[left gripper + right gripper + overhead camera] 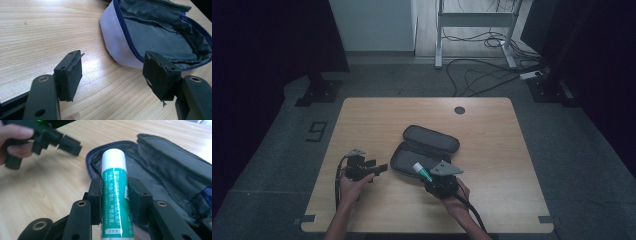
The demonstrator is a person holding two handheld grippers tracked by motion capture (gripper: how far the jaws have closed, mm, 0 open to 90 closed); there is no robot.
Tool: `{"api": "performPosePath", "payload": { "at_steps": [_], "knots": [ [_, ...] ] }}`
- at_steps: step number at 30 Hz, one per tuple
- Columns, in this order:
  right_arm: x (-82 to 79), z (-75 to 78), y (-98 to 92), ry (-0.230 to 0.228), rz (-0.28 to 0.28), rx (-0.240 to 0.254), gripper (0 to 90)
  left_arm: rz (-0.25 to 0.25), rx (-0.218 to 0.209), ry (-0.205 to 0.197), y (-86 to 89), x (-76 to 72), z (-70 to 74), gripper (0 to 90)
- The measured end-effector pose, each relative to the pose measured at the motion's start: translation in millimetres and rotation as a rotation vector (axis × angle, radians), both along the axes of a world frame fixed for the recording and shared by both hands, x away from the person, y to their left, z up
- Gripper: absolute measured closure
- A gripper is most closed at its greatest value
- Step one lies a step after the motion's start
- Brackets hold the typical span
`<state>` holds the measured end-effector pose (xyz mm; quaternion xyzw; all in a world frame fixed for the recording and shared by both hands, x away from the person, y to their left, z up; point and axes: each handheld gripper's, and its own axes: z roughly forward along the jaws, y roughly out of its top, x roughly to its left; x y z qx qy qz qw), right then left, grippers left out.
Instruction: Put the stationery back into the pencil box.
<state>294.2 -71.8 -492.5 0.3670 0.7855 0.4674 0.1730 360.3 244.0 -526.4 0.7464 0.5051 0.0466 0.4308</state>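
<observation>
Right hand-held gripper (113, 195) clamps glue stick (113, 192) mid-body, above open pouch's (424, 147) near edge on worktop (492, 150); long axis runs near-right to far-left, white cap pointing far-left. Left hand-held gripper (112, 72) released, nothing betw. jaws, just left of pouch.

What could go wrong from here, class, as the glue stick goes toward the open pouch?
1. The right gripper pinches the round glue stick only at mid-body, so it might twist or slip out.
2. The left gripper is open beside the pouch, not holding it, so the soft pouch might slide if the stick pushes its rim.
3. The stick might catch on the wrinkled lining.
</observation>
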Motion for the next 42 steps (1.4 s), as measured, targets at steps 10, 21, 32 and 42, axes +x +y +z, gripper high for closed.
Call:
{"api": "performPosePath", "payload": {
  "at_steps": [10, 21, 32, 42],
  "knots": [
    [30.3, 6.3, 4.1, 0.016, -0.053, -0.047, 64.8, -0.007, -0.001, -0.003, 6.0, 0.6, 0.6, 32.0],
    [59.8, 3.6, 15.6, 0.049, -0.094, -0.074, 64.7, -0.012, -0.024, -0.001, 7.6, -0.5, 2.8, 32.2],
    [85.3, -6.8, 17.5, 0.092, -0.135, -0.115, 64.7, -0.011, -0.037, 0.003, 9.3, -0.7, 3.3, 32.3],
    [89.8, -18.2, 18.4, 0.124, -0.141, -0.145, 64.6, 0.001, -0.026, 0.003, 13.3, 0.3, 1.4, 32.4]
  ]
}}
